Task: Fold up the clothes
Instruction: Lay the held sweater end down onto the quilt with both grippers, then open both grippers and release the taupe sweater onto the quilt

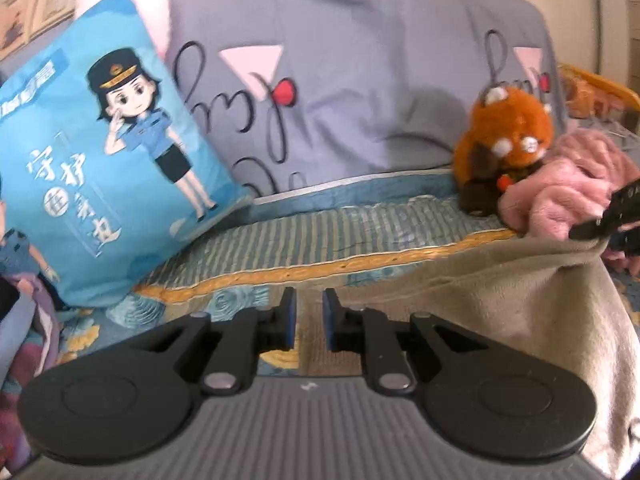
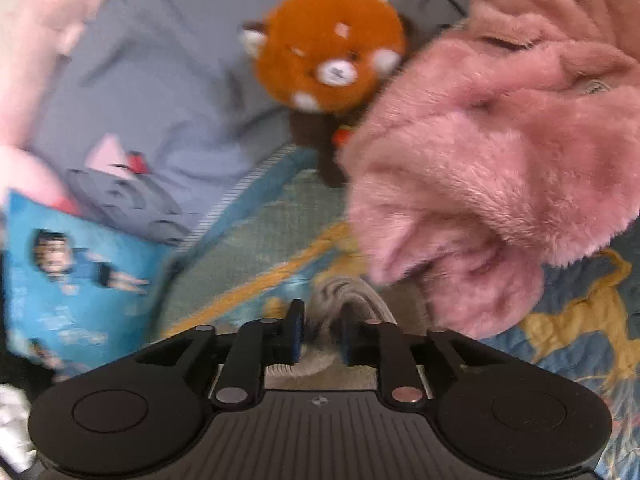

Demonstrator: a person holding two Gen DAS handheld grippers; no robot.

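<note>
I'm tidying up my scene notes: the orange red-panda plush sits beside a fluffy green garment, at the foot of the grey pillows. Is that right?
Not quite: the fluffy garment is pink, not green, as the right wrist view shows plainly. The rest stands: the orange red-panda plush sits right beside it, at the foot of the grey pillows.

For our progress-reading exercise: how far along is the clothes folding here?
Done: nothing looks folded. In hand: the beige garment lies rumpled, its edge in the left gripper, its ribbed hem between the open jaws of the right gripper. Left: folding it, and the heaped pink fleece.
</note>
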